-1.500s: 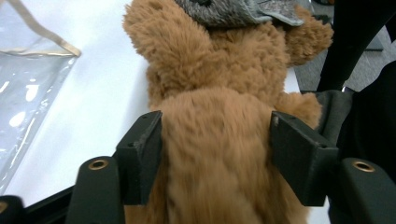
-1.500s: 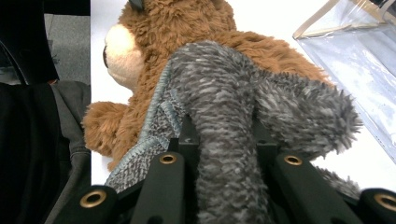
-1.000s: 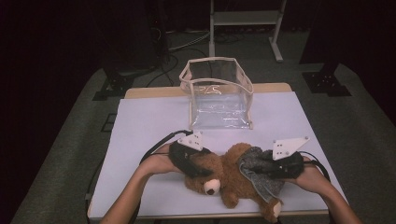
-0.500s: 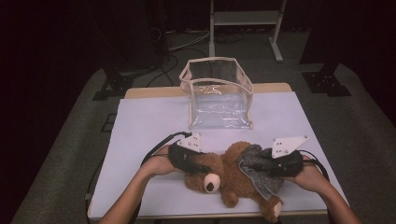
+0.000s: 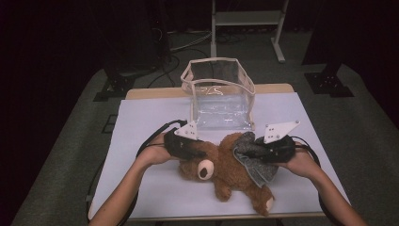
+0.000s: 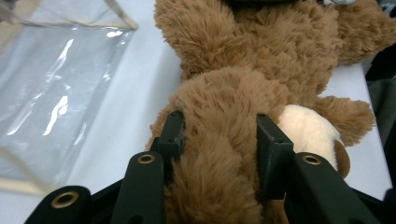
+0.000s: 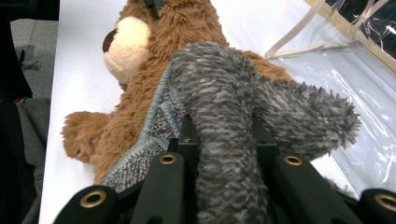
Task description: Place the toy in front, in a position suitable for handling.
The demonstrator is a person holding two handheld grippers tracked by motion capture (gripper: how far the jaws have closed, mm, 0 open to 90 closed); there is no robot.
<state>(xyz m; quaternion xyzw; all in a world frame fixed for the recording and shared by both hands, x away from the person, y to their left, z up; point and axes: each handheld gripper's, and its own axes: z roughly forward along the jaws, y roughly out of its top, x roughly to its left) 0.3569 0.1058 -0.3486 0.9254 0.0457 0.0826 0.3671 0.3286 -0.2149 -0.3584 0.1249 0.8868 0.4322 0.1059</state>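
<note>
room: dark | floor [image 5: 70, 141]: grey carpet (cables trailing) | table [image 5: 141, 122]: white top | rear: pale metal stand [image 5: 247, 19]

Left gripper [image 5: 188, 147] and right gripper [image 5: 268, 151] clamp the teddy bear [image 5: 226, 172] near the clear bag [image 5: 221, 101].

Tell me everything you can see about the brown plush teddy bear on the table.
The brown plush teddy bear lies on the white table cover, just in front of the clear plastic bag. Its fur is shaggy, its muzzle cream with a dark nose. A grey knitted garment covers part of it. The left gripper has just been closing and its jaws now press into the brown fur, while the right gripper pinches a fold of the grey knit.
</note>
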